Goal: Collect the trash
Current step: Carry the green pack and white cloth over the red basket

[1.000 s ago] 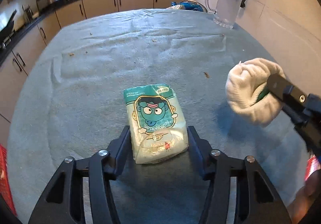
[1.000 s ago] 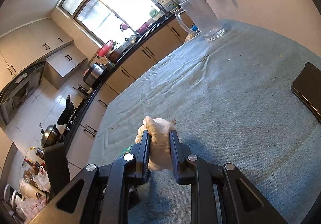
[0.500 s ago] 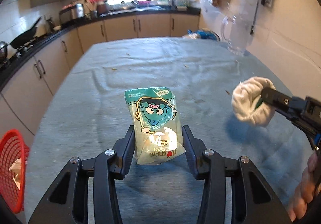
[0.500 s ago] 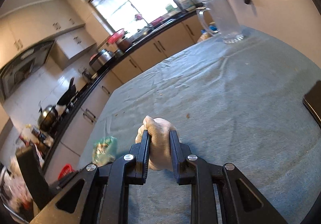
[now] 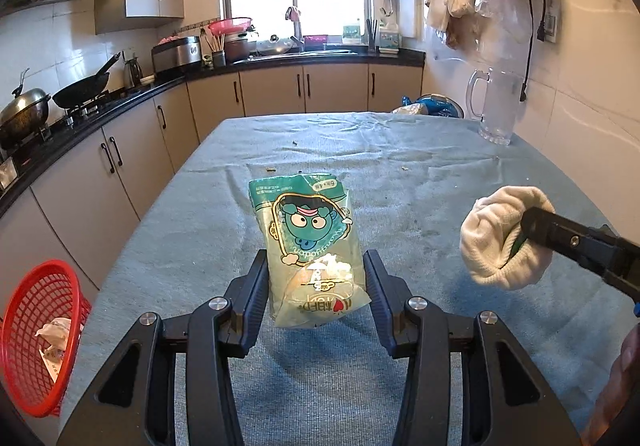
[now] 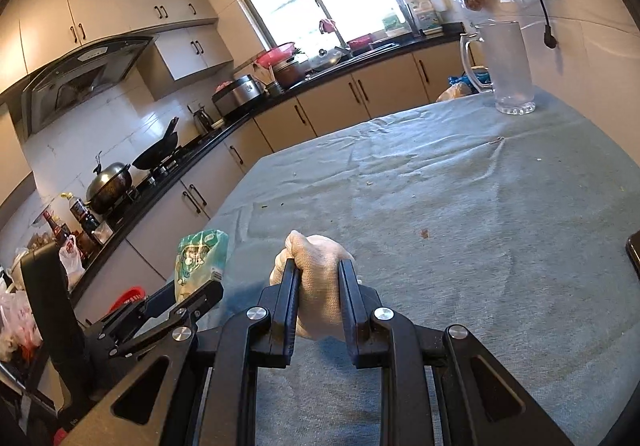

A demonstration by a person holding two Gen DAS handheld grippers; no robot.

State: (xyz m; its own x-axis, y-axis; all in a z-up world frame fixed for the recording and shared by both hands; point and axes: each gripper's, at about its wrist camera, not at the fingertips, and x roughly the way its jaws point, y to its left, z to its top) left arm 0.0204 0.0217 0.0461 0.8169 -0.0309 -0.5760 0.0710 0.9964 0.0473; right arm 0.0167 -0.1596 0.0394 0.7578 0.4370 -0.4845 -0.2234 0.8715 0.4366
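Note:
My left gripper (image 5: 316, 278) is shut on a green snack packet (image 5: 310, 242) with a cartoon face, held tilted above the cloth-covered table (image 5: 400, 182). The same packet (image 6: 200, 266) shows at the left of the right wrist view, in the left gripper (image 6: 200, 294). My right gripper (image 6: 319, 286) is shut on a balled-up white cloth (image 6: 316, 270), also off the table. In the left wrist view that white cloth (image 5: 500, 238) hangs at the right, clamped by the right gripper (image 5: 524, 234).
A red mesh basket (image 5: 36, 330) with a crumpled wrapper inside stands on the floor left of the table. A clear glass pitcher (image 5: 496, 106) stands at the far right corner. A dark flat object (image 6: 634, 250) lies at the table's right edge. Kitchen counters run along the left and back.
The left gripper closed on the snack packet and lifted it off the table, tilting up. The right gripper rolled and shifted with the white cloth still held.

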